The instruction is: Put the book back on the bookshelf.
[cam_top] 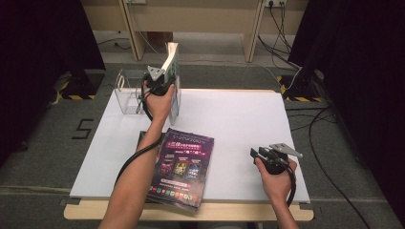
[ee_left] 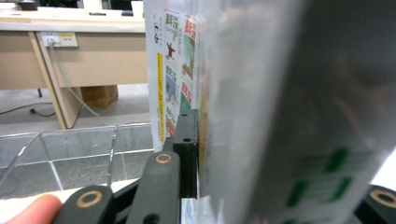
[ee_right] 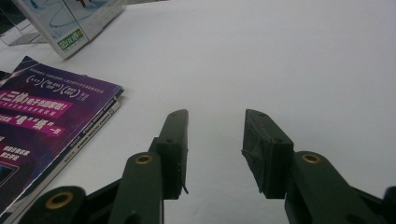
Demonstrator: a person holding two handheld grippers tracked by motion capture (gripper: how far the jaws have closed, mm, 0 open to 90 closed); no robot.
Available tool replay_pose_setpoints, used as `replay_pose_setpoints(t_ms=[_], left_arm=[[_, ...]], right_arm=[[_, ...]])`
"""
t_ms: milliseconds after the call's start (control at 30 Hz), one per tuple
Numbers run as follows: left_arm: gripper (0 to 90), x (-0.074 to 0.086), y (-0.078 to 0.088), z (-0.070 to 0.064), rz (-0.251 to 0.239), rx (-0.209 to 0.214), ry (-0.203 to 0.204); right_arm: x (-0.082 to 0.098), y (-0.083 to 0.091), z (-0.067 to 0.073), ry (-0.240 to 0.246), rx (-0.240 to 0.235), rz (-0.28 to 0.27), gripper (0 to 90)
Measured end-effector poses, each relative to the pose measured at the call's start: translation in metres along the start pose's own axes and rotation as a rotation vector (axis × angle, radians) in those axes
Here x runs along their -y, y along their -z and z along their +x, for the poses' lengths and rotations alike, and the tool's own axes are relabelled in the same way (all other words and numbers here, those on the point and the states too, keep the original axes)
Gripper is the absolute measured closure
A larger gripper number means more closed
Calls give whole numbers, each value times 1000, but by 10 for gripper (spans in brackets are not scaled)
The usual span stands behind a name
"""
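Clear plastic: the rack (cam_top: pixel 130 93) stands at the far left corner of the table, and that is where I am working.
Magazine in hand: I have one magazine (cam_top: pixel 173 71) upright at the rack's right end, its top edge leaning a little to the right.
Left gripper: my left gripper (cam_top: pixel 157 78) has the magazine (ee_left: pixel 261 107) between its jaws; the left jaw lies flat against the cover, the other is hidden behind the pages, so I read it as a grip, though a loosening one.
Doing it well: I judge the bottom edge must sit fully inside a slot before I let go; I would keep the magazine vertical, lower it straight, and only open once the divider takes its weight, or it may tip over.
Right gripper: my right gripper (ee_right: pixel 215 154) rests idle near the table's front right, jaws apart, nothing between them.
Next in line: a purple stack of magazines (cam_top: pixel 184 164) lies flat at the front edge.
Surface: a white board (cam_top: pixel 239 124) on a wooden table.
Room: grey carpet, dark curtains on both sides, cables, a pale wooden desk (cam_top: pixel 200 19) behind.
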State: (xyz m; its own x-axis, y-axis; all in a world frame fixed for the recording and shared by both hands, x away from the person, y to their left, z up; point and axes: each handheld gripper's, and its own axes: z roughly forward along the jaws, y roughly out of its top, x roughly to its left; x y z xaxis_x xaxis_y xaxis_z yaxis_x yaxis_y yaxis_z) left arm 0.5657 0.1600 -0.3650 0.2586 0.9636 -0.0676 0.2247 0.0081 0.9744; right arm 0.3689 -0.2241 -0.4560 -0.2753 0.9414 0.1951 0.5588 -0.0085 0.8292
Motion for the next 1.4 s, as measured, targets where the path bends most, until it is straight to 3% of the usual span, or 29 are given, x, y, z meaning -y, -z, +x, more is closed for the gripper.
replay_pose_setpoints(t_ms=[233, 600, 1033, 1400], left_arm=[[619, -9, 6, -2, 4, 44, -38], [478, -6, 18, -8, 1, 79, -40], [407, -7, 33, -3, 24, 93, -78], [381, -2, 48, 3, 46, 114, -73]], right_arm=[[-1, 0, 3, 5, -1, 2, 608], [0, -1, 4, 11, -4, 3, 607], [-1, 0, 6, 13, -4, 4, 606], [-1, 0, 9, 14, -6, 3, 607]])
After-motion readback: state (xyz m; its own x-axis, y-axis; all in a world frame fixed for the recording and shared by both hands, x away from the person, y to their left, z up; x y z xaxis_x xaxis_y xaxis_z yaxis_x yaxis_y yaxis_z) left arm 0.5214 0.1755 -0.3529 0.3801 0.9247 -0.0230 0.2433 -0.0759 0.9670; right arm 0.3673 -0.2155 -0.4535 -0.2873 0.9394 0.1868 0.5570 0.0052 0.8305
